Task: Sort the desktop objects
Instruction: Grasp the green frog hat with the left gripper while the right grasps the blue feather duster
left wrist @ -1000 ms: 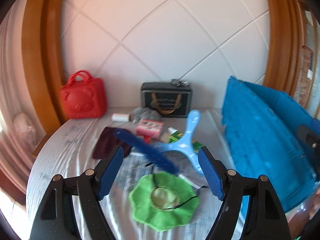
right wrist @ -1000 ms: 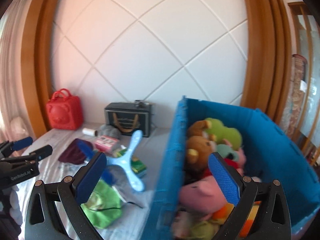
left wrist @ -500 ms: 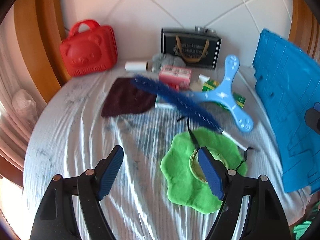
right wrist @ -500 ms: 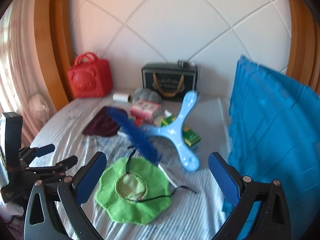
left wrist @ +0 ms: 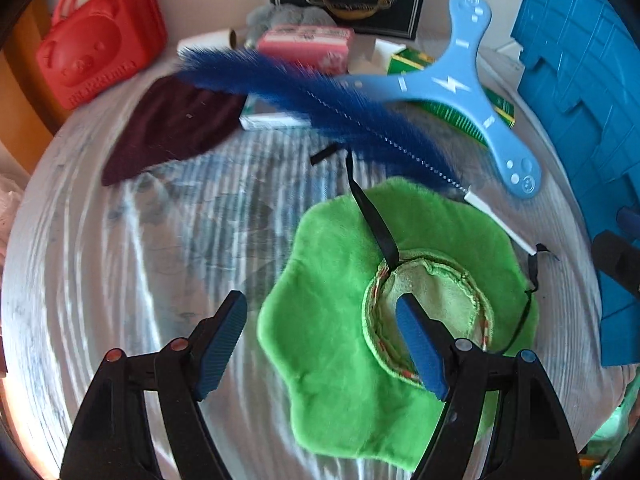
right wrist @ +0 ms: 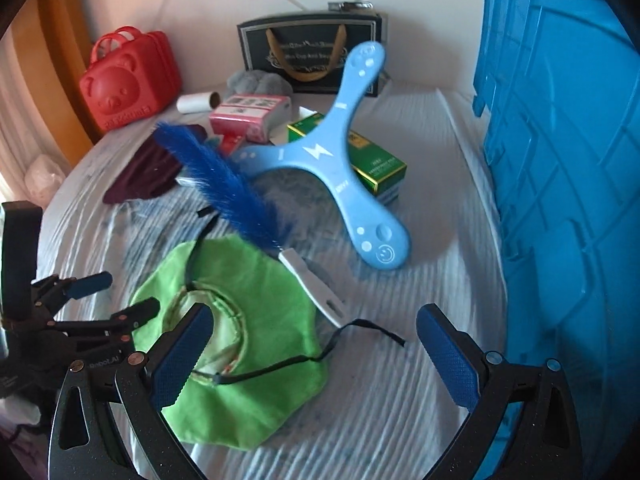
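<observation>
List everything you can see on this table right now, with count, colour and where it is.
hat: 1, green, near centre, black strap
brush: 1, blue bristles, white handle on hat's edge
boomerang: 1, light blue, resting on green box
green box: 1, centre right
pink box: 1, behind brush
cloth: 1, maroon, left
case: 1, red, back left
bag: 1, black, back wall
roll: 1, white, beside case
crate: 1, blue, right
left gripper: open, over hat
right gripper: open, by hat
</observation>
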Motion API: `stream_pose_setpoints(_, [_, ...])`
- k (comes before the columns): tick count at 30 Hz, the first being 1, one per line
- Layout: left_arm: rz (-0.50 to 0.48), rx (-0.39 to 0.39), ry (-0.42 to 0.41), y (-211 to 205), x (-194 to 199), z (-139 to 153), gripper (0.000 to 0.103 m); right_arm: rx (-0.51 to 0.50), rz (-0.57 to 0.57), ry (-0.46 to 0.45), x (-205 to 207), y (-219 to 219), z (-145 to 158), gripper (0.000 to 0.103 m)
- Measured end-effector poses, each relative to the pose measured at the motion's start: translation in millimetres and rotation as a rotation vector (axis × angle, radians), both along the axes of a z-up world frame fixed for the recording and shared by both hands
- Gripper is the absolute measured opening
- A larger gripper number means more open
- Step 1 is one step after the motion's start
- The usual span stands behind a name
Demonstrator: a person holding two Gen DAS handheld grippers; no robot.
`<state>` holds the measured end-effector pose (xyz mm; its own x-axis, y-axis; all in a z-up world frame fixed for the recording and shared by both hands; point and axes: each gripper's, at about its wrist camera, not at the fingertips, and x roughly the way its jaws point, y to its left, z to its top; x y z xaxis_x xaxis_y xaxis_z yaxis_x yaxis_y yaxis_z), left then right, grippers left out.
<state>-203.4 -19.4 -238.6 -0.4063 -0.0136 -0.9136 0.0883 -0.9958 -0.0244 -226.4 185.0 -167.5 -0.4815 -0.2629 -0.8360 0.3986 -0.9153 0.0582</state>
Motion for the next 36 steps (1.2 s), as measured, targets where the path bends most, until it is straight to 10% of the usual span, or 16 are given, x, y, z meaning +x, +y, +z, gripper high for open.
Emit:
stream_pose_setpoints(8, [-0.084, -0.042, -0.028, 13, -19, -30, 0.073, 0.009, -0.01, -0.062, -29, -2, -25, 0.103])
stream_pose_setpoints(12, [-0.07, -0.018, -0.001, -4, -17, -21, 0.018, 0.009, -0.006, -0.102, -37, -8, -40, 0.103])
stream_pose_setpoints(22, [0.184, -0.158, 0.141, -99, -17, 25, 0.015, 0.023, 0.067, -0.098, -47, -58, -50, 0.103])
stream_pose_setpoints(28, [0.233, -0.117, 0.088, -108, -38, -2, 0.016, 0.059, 0.103, -0.083, -67, -94, -61, 0.083])
stream_pose_setpoints(36, [0.237, -0.102, 0.057, -114, -47, -25, 0.018, 0.113, 0.113, -0.122, -94, -114, -89, 0.082])
